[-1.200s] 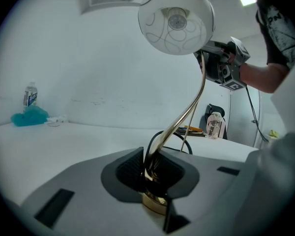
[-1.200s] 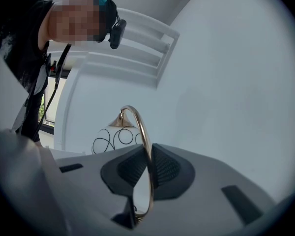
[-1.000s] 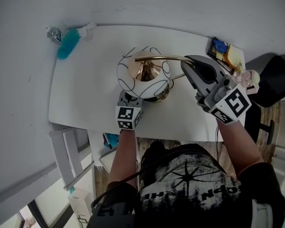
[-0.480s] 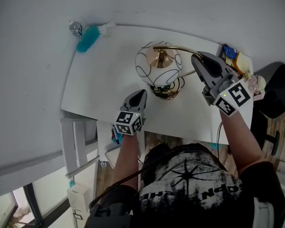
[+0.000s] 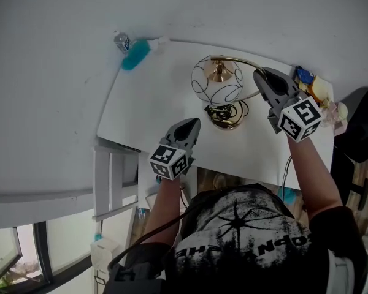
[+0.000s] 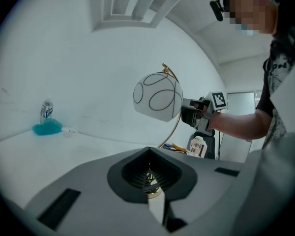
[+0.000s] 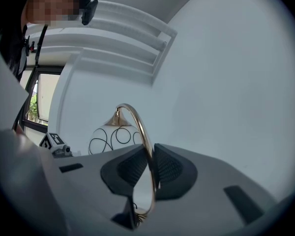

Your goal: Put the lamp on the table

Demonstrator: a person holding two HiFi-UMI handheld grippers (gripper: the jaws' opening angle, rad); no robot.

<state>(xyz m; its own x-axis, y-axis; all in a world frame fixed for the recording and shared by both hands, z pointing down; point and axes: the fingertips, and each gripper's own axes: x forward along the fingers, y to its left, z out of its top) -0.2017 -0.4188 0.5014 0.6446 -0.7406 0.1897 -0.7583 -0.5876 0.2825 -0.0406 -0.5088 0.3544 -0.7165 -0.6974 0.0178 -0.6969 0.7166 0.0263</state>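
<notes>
The lamp [image 5: 217, 82] stands on the white table [image 5: 153, 103], near its far edge. It has a round white shade with black looping lines, a brass base [image 5: 227, 114] below it and 1 arched brass stem [image 7: 146, 141] curving up and over.

The right gripper [image 5: 261, 76] is just right of the lamp. Its 2 jaws are closed narrowly on the stem, which runs between the ribbed pads [image 7: 168, 168] in the right gripper view.

The left gripper [image 5: 193, 124] is on the near side of the lamp, close to the base but apart from it. Its jaws meet at the tips with nothing between them, and the base shows beyond them in the left gripper view.

Well to the left of the lamp, at the table's far corner, a teal object [image 5: 135, 55] lies beside a small bottle [image 5: 121, 41]. To the right of the lamp, past the right gripper, yellow and blue things [image 5: 310, 86] sit at the table's edge.
</notes>
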